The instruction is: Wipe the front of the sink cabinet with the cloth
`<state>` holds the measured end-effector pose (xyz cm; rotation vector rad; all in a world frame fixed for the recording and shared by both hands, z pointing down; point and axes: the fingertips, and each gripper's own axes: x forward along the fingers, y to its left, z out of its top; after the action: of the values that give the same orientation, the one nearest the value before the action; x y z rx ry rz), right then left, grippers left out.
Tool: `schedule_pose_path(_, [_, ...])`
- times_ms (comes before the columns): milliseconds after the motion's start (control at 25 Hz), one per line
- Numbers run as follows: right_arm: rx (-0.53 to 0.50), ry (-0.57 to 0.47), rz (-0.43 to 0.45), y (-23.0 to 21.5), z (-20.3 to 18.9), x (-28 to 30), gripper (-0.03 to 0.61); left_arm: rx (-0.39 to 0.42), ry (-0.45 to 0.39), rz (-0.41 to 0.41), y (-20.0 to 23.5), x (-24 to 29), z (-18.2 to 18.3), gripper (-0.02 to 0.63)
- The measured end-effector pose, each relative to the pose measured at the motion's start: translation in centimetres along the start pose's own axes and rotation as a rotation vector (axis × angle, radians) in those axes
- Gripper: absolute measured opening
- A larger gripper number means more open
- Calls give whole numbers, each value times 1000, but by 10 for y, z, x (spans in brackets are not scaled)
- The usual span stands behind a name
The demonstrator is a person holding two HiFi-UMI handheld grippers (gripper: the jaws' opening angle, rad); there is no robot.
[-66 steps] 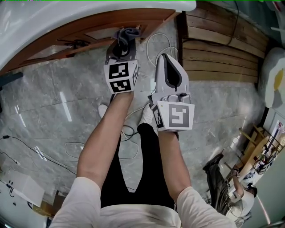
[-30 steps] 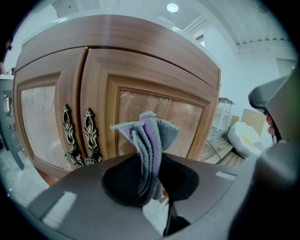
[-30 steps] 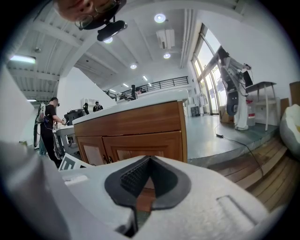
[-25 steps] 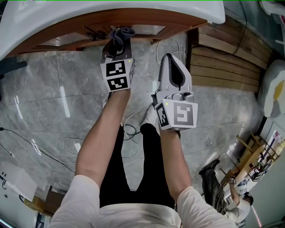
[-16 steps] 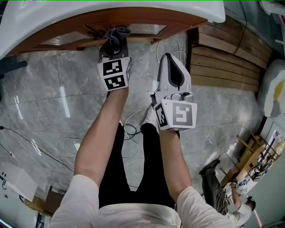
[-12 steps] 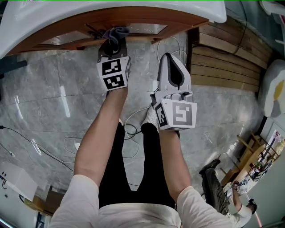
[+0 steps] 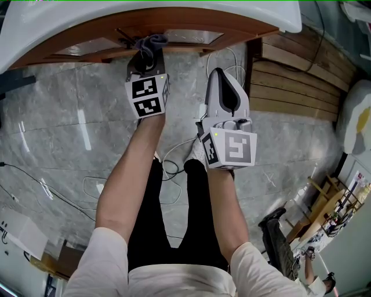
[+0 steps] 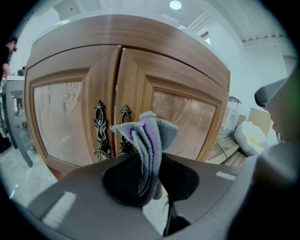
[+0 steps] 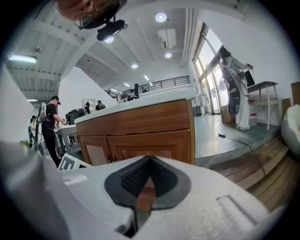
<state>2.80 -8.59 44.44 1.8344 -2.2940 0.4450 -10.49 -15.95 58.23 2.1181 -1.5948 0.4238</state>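
Observation:
The wooden sink cabinet (image 7: 191,24) runs along the top of the head view under a white countertop (image 7: 87,14). My left gripper (image 7: 145,57) is shut on a folded grey and purple cloth (image 7: 152,42), whose end is at the cabinet's lower front. In the left gripper view the cloth (image 8: 149,145) stands up from the left gripper (image 8: 150,180), just right of the two ornate door handles (image 8: 99,131); I cannot tell whether it touches the wood. My white right gripper (image 7: 219,75) is held back from the cabinet, shut and empty (image 9: 140,187).
A wooden slatted step (image 7: 295,75) lies right of the cabinet. White cables (image 7: 168,168) loop on the grey marble floor by my shoe (image 7: 197,152). A person (image 7: 284,238) is at the lower right, a white box (image 7: 17,232) at the lower left.
My left gripper and the cloth have slid a little leftward along the cabinet front, nearer the door handles. The right gripper has stayed where it was.

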Motion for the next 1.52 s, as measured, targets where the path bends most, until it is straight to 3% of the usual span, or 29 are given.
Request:
schedule_pose_path(320, [-3, 13, 10, 8, -7, 0, -3, -22, 16, 26, 15, -4, -11, 77])
schedule_pose_path(1000, [4, 12, 34, 11, -12, 5, -3, -12, 10, 15, 15, 1, -15, 77])
schedule_pose_path(1520, [-4, 33, 42, 10, -32, 5, -3, -11, 31, 2, 15, 13, -40, 77])
